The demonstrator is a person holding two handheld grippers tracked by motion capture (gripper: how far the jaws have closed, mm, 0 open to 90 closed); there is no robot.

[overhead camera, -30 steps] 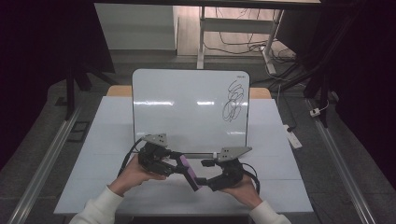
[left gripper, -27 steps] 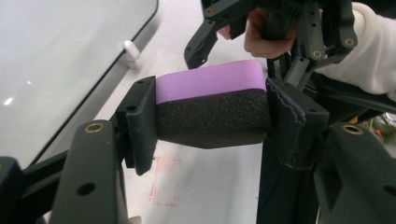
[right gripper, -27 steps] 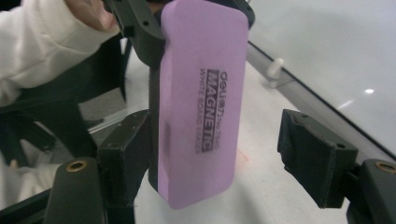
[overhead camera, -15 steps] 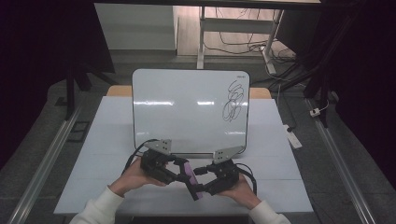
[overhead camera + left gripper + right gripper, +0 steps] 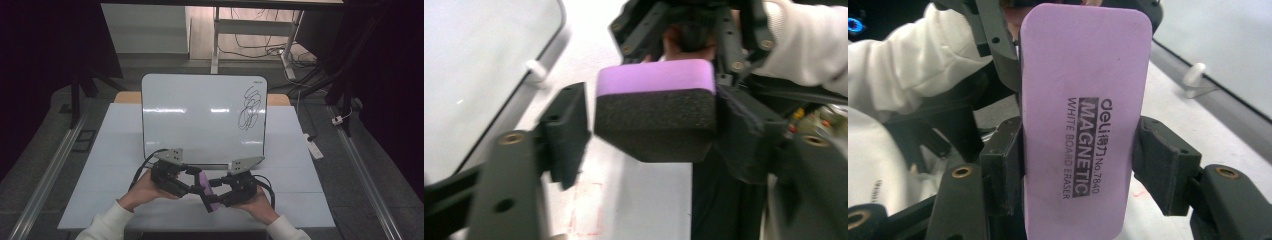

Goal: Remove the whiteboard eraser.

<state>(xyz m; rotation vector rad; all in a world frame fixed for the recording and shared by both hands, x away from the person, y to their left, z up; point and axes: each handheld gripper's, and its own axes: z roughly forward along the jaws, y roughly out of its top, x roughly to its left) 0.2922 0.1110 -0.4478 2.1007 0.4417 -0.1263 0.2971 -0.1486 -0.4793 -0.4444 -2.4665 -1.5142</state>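
Centrally, one purple eraser (image 5: 205, 190) is seen above the white surface (image 5: 115, 150), between two grippers. It is flanked by the right gripper (image 5: 1079, 170), whose fingers (image 5: 1004, 165) have just been closing. The left gripper (image 5: 644, 135) has just been opening, one finger (image 5: 566, 132) apart from the eraser. One whiteboard (image 5: 200, 115) stands behind.

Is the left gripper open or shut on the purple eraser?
Open. The left gripper has just been opening: one pad stands clear of the eraser, with white table between.

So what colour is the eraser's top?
Purple, on the foam whiteboard eraser with a black felt underside; the right gripper view shows it best.
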